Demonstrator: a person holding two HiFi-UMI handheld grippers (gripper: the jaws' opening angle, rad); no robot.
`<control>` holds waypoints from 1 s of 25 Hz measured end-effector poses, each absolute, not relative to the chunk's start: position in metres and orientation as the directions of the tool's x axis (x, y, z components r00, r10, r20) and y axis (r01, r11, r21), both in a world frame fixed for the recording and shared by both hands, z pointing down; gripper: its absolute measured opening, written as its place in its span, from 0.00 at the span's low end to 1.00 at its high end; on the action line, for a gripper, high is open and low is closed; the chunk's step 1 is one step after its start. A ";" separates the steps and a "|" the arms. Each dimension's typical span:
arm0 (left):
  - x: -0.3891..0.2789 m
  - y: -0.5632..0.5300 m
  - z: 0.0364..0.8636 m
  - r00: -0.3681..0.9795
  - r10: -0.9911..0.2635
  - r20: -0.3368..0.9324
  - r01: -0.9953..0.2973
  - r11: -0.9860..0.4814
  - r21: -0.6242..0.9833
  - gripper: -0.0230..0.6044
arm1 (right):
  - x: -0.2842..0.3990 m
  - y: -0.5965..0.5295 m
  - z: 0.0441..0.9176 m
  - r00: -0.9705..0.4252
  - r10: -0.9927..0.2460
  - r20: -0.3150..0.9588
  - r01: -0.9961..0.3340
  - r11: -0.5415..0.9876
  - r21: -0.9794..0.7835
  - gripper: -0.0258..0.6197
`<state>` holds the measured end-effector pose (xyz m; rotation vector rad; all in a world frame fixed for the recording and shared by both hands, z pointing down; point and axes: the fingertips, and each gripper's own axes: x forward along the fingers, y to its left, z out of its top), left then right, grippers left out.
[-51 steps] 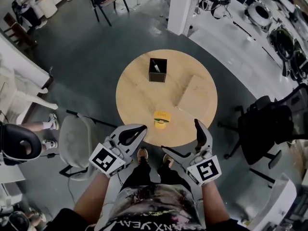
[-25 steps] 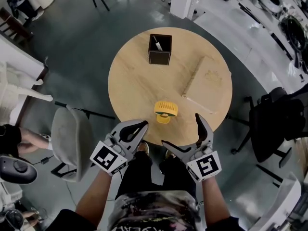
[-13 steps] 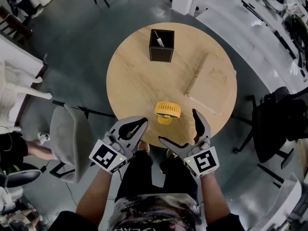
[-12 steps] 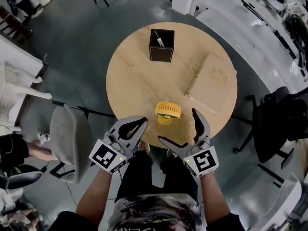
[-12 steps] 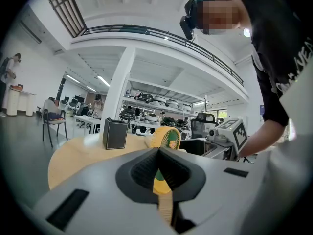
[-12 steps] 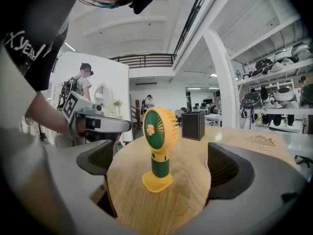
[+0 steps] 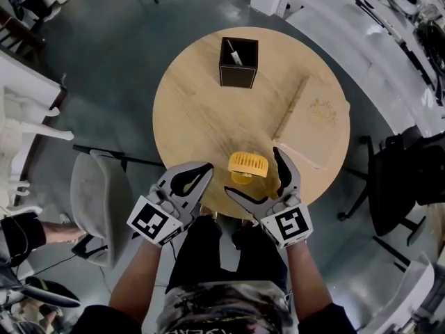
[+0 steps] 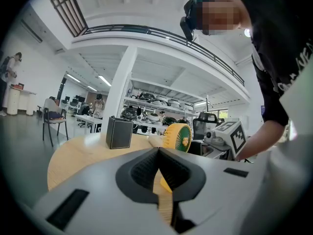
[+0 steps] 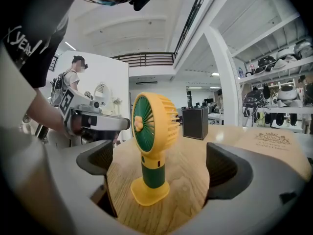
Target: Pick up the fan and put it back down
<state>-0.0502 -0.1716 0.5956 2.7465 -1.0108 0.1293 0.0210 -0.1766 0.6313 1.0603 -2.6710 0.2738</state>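
On the left, the left gripper [image 7: 197,174] hangs just left of the fan, at the near edge of the tabletop [image 7: 201,110]. Its jaws are pressed together with nothing between them, so it looks like a bystander for now.

The fan [image 7: 248,163] stands upright on its base near that same edge. It has a round yellow cage, a green face with a small yellow hub, a short green stem and a flat yellow foot. It looks small and light, and probably a little top-heavy with that big head on a narrow neck.

The right gripper [image 7: 254,174] is lined up on the fan with its jaws spread wide. One jaw sits to each side of the stem and neither touches it. This reads as the reach-in just ahead of the pick, with the fan not yet held. The next move calls for easing forward until the stem sits deep between the jaws, pinching it low on the green part, then lifting straight up so it doesn't tip.

Well beyond the fan stands a black box [image 7: 238,62], and a pale board [image 7: 313,120] lies beyond and to its right.
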 end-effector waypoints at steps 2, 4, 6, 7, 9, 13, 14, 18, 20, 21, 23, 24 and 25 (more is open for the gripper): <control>-0.051 -0.174 0.597 0.762 -0.628 0.155 -0.647 -0.744 0.167 0.06 | 0.020 -0.181 0.632 -0.701 -0.647 0.299 -0.694 0.716 -0.076 0.95; -0.052 -0.176 0.598 0.762 -0.628 0.158 -0.648 -0.742 0.173 0.06 | 0.017 -0.187 0.628 -0.700 -0.662 0.266 -0.699 0.712 -0.068 0.95; -0.052 -0.178 0.598 0.761 -0.629 0.161 -0.649 -0.739 0.180 0.06 | 0.015 -0.192 0.626 -0.701 -0.670 0.245 -0.701 0.711 -0.059 0.95; -0.053 -0.178 0.598 0.760 -0.629 0.162 -0.650 -0.738 0.181 0.06 | 0.015 -0.193 0.626 -0.701 -0.670 0.244 -0.701 0.711 -0.057 0.95; -0.053 -0.180 0.599 0.760 -0.630 0.162 -0.650 -0.737 0.182 0.06 | 0.014 -0.194 0.627 -0.701 -0.670 0.245 -0.700 0.712 -0.057 0.95; -0.054 -0.182 0.600 0.761 -0.629 0.162 -0.649 -0.738 0.185 0.06 | 0.012 -0.194 0.625 -0.710 -0.665 0.231 -0.692 0.721 -0.049 0.89; -0.054 -0.182 0.600 0.761 -0.629 0.162 -0.649 -0.738 0.186 0.06 | 0.011 -0.193 0.624 -0.714 -0.664 0.225 -0.688 0.725 -0.044 0.85; -0.055 -0.184 0.599 0.759 -0.630 0.163 -0.651 -0.736 0.187 0.06 | 0.010 -0.189 0.618 -0.718 -0.665 0.205 -0.676 0.737 0.024 0.44; -0.057 -0.184 0.600 0.757 -0.632 0.164 -0.653 -0.733 0.188 0.06 | 0.009 -0.187 0.619 -0.724 -0.660 0.202 -0.669 0.743 0.028 0.39; -0.057 -0.184 0.600 0.756 -0.634 0.164 -0.654 -0.732 0.188 0.06 | 0.008 -0.186 0.619 -0.726 -0.658 0.198 -0.668 0.744 0.023 0.39; -0.057 -0.185 0.601 0.755 -0.635 0.165 -0.656 -0.731 0.188 0.06 | 0.008 -0.185 0.620 -0.726 -0.661 0.190 -0.672 0.741 0.013 0.38; -0.057 -0.185 0.601 0.755 -0.635 0.165 -0.656 -0.731 0.188 0.06 | 0.009 -0.185 0.620 -0.725 -0.663 0.188 -0.673 0.739 0.010 0.38; -0.057 -0.185 0.601 0.755 -0.635 0.166 -0.656 -0.731 0.188 0.06 | 0.009 -0.185 0.620 -0.724 -0.664 0.186 -0.675 0.738 0.009 0.38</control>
